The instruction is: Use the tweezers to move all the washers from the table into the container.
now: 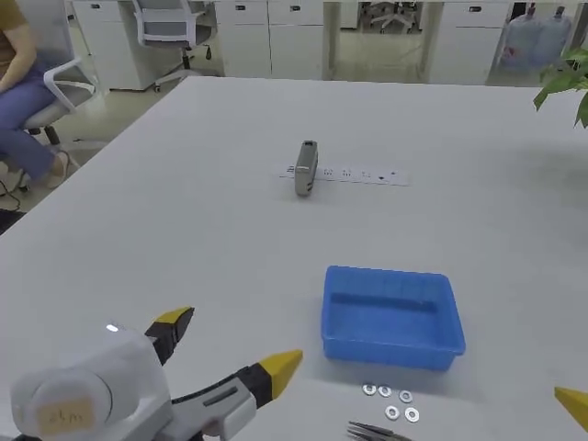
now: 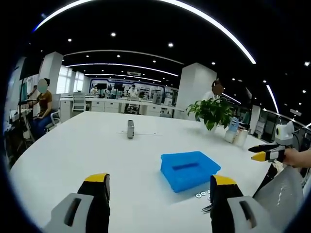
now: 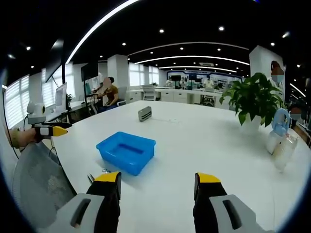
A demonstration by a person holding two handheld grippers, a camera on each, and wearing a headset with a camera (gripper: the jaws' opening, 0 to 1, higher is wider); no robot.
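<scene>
A blue container [image 1: 390, 349] stands on the white table, and nothing shows inside it. Several small silver washers [image 1: 390, 401] lie on the table just in front of it, with metal tweezers [image 1: 377, 430] beside them at the near edge. My left gripper [image 1: 230, 342] hovers open at the lower left, holding nothing. One yellow tip of my right gripper [image 1: 571, 402] pokes in at the lower right. In the left gripper view the open left gripper [image 2: 159, 187] faces the container [image 2: 192, 180], washers [image 2: 201, 195] and tweezers [image 2: 208, 208]. The right gripper [image 3: 158, 180] is open with nothing between its jaws.
A grey device [image 1: 306, 168] rests on a white strip [image 1: 363, 175] further back on the table. A potted plant [image 3: 252, 104] and bottles [image 3: 279, 136] stand toward the table's right end. Office chairs [image 1: 170, 28] and a seated person [image 1: 23, 101] are beyond the left edge.
</scene>
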